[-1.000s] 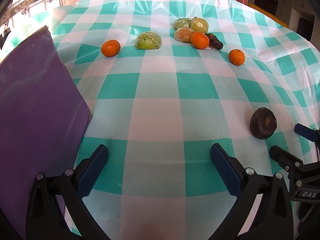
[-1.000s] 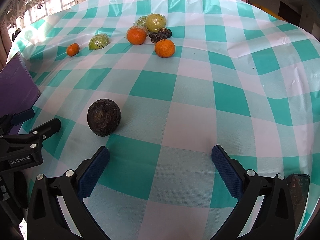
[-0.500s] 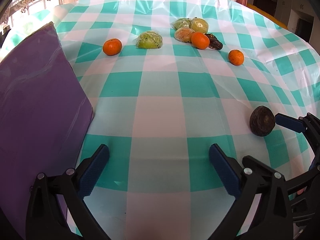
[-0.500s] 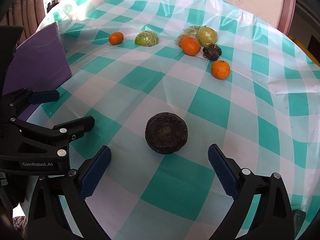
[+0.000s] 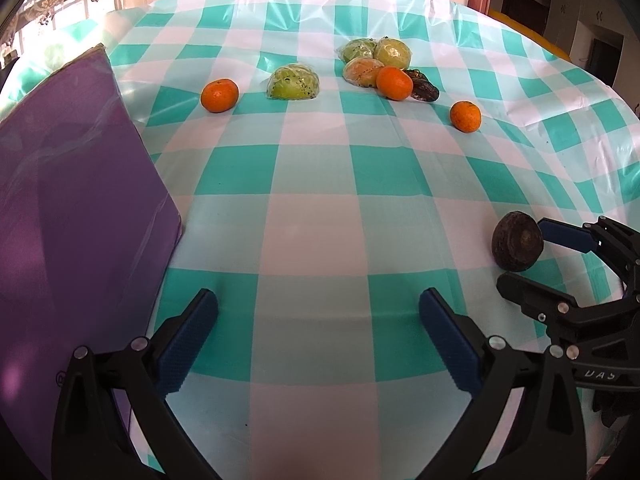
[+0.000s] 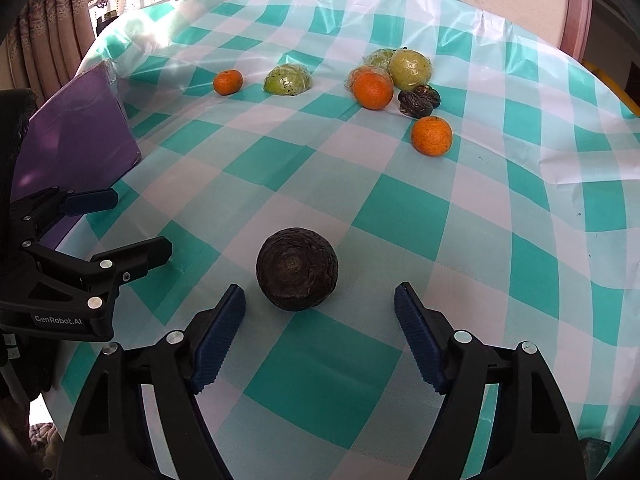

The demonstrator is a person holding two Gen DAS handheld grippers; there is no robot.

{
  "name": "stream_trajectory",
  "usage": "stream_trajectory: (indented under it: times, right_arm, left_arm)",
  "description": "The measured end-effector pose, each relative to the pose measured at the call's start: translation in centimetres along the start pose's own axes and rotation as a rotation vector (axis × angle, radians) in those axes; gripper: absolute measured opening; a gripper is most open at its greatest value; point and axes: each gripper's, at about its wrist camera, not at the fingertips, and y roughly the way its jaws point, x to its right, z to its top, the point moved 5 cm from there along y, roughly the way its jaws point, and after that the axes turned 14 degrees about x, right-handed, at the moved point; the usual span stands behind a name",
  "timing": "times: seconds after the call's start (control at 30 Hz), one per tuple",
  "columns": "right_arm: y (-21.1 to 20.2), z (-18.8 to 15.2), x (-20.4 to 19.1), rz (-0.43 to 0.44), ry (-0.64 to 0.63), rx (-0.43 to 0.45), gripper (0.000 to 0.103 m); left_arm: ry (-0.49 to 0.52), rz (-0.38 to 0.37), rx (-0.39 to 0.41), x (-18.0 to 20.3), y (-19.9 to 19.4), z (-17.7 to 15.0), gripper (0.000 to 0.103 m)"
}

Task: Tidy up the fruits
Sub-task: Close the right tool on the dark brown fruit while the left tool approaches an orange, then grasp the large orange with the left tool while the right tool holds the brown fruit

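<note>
— What's that dark ball (image 6: 297, 274) on the table? It looks rough

— Round, brownish-black, with a wrinkled skin and rings at the end facing us. It sits on the glossy teal-and-white checked tablecloth (image 6: 400, 216), just ahead of the right gripper (image 6: 319, 312), whose blue ribbed pads (image 6: 218, 334) stand wide apart on either side without touching it

— A second ago it was off to the left of that gripper, wasn't it?

— Yes, the gripper has swung round and closed in, so the ball is now centred between the pads

— And the left gripper (image 5: 316, 344)?

— Wide open too, holding nothing, low over bare cloth beside the flat purple box (image 5: 76, 216). It has barely shifted

— The rest of the fruit?

— At the far side, unmoved: a small orange (image 5: 219, 95) alone, a green fruit in clear film (image 5: 293, 81), a cluster of wrapped greenish ones (image 5: 378, 53) with a bigger orange (image 5: 394, 82) and something dark and shrivelled (image 5: 425, 87), then another orange (image 5: 465, 116) apart to the right
</note>
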Motion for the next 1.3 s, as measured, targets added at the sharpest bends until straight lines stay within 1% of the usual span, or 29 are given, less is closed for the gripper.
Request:
stream_trajectory:
  times: [0.03, 0.1, 0.13, 0.2, 0.23, 0.27, 0.33, 0.37, 0.43, 0.53, 0.63, 0.7, 0.77, 0.8, 0.9, 0.97, 1.0, 1.07, 1.1, 1.2, 1.27, 1.3]
  right_arm:
    - [0.2, 0.2, -0.1, 0.000, -0.002, 0.002, 0.073]
    - [0.5, 0.6, -0.3, -0.002, -0.001, 0.015, 0.065]
    - [0.6, 0.8, -0.2, -0.013, 0.011, 0.020, 0.055]
    - [0.5, 0.9, 0.2, -0.031, 0.033, 0.029, 0.047]
    - [0.4, 0.8, 0.7, -0.053, 0.053, 0.035, 0.038]
    - [0.1, 0.8, 1.7, -0.075, 0.096, 0.048, 0.038]
    - [-0.6, 0.8, 4.2, -0.096, 0.226, 0.089, 0.038]
    - [-0.7, 0.7, 5.5, -0.114, 0.286, 0.094, 0.038]
    - [-0.7, 0.4, 7.5, -0.142, 0.380, 0.104, 0.038]
    - [-1.0, 0.4, 9.1, -0.195, 0.439, 0.129, 0.038]
    - [-1.3, 0.5, 11.0, -0.264, 0.495, 0.157, 0.038]
    - [-1.5, 0.2, 12.5, -0.293, 0.554, 0.175, 0.038]
    - [-1.8, -0.2, 13.6, -0.300, 0.607, 0.192, 0.038]
    - [-1.9, -0.4, 13.9, -0.297, 0.624, 0.198, 0.038]
    - [-2.2, -0.4, 13.8, -0.295, 0.631, 0.219, 0.038]
    - [-2.1, -0.5, 13.9, -0.284, 0.645, 0.219, 0.038]
    - [-2.0, -0.6, 14.0, -0.278, 0.652, 0.219, 0.038]
    - [-1.9, -0.5, 13.9, -0.268, 0.649, 0.218, 0.038]
    - [-1.9, -0.4, 13.7, -0.266, 0.645, 0.216, 0.038]
    - [-1.8, -0.4, 13.5, -0.259, 0.639, 0.215, 0.038]
    - [-1.8, -0.4, 13.5, -0.256, 0.640, 0.215, 0.038]
    - [-1.7, -0.4, 13.5, -0.253, 0.637, 0.213, 0.038]
  left_arm:
    - [0.002, 0.001, -0.001, 0.0, 0.0, 0.0, 0.101]
    - [0.004, 0.002, -0.001, 0.1, 0.0, -0.1, 0.101]
    - [0.006, 0.003, -0.002, 0.1, 0.0, -0.1, 0.101]
    - [0.009, 0.005, -0.003, 0.1, 0.0, -0.1, 0.101]
    - [0.011, 0.007, -0.003, 0.2, 0.0, -0.1, 0.101]
    - [0.012, 0.007, -0.003, 0.2, 0.0, -0.1, 0.101]
    - [0.014, -0.004, -0.003, 0.4, 0.1, 0.0, 0.101]
    - [0.016, -0.006, -0.006, 0.6, 0.3, 0.2, 0.101]
    - [0.008, -0.038, -0.002, 1.4, 0.8, 0.8, 0.101]
    - [0.022, -0.095, 0.011, 4.0, 2.0, 2.0, 0.101]
    - [0.055, -0.124, 0.069, 7.3, 3.3, 4.3, 0.101]
    - [0.081, -0.143, 0.090, 9.5, 4.6, 5.9, 0.100]
    - [0.105, -0.150, 0.101, 11.3, 6.1, 7.3, 0.093]
    - [0.107, -0.151, 0.103, 12.0, 7.0, 8.0, 0.091]
    - [0.080, -0.163, 0.097, 13.4, 9.5, 10.0, 0.084]
    - [0.078, -0.158, 0.091, 14.2, 11.1, 11.1, 0.077]
    - [0.082, -0.149, 0.084, 14.5, 11.8, 11.5, 0.074]
    - [0.092, -0.131, 0.071, 15.1, 13.0, 12.1, 0.062]
    - [0.098, -0.123, 0.063, 15.4, 13.5, 12.3, 0.061]
    - [0.116, -0.132, 0.042, 16.1, 14.4, 12.6, 0.055]
    - [0.132, -0.145, 0.037, 16.5, 14.5, 12.4, 0.041]
    - [0.141, -0.146, 0.044, 16.6, 14.4, 12.3, 0.037]
